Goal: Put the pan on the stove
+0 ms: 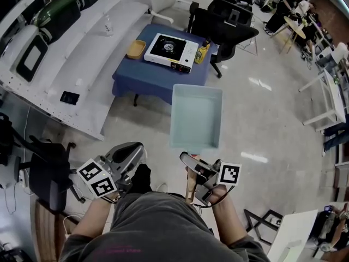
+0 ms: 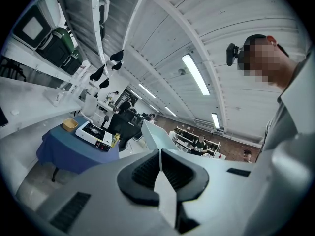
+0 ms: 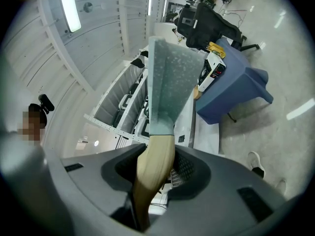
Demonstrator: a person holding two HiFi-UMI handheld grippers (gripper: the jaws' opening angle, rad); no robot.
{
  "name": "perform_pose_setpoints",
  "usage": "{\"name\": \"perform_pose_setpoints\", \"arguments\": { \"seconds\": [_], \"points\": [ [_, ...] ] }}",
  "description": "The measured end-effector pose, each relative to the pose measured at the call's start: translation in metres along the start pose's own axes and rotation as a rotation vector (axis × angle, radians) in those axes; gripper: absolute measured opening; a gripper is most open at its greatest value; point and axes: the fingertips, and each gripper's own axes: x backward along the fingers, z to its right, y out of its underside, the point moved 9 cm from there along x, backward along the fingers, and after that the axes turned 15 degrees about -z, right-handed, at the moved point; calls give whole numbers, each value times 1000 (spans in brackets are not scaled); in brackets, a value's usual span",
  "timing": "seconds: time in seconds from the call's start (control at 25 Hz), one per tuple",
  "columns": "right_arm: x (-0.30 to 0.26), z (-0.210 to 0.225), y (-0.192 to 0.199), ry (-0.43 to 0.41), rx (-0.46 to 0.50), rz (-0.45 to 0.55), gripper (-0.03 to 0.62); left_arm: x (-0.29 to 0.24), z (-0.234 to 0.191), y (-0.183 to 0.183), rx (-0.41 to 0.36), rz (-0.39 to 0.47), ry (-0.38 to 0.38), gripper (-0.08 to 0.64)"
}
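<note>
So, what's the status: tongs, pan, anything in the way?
Left tongs shut, empty. Right tongs clamped on the pan by its wooden handle. Stove ahead on blue table, top bare, path open.

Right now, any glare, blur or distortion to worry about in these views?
Head view: sharp, bright glare streaks on the floor, stove readable. Left gripper view: heavy fisheye, dark corners, ceiling light blown out. Right gripper view: same fisheye, pan fills centre.

One pan [image 1: 196, 116], one stove [image 1: 170, 51], one blue table [image 1: 131, 76], one yellow tray [image 1: 136, 49].
</note>
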Motion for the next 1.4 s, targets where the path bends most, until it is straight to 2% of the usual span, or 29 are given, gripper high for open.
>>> {"name": "perform_pose_setpoints", "arguments": {
  "seconds": [0.72, 1.4],
  "points": [
    [-84, 24, -99, 24, -33, 36, 141, -16, -117, -77, 20, -39, 43, 15],
    [-165, 32, -177, 60, -50, 68, 141, -16, -223, -145, 31, -67, 89, 15]
  ]
}}
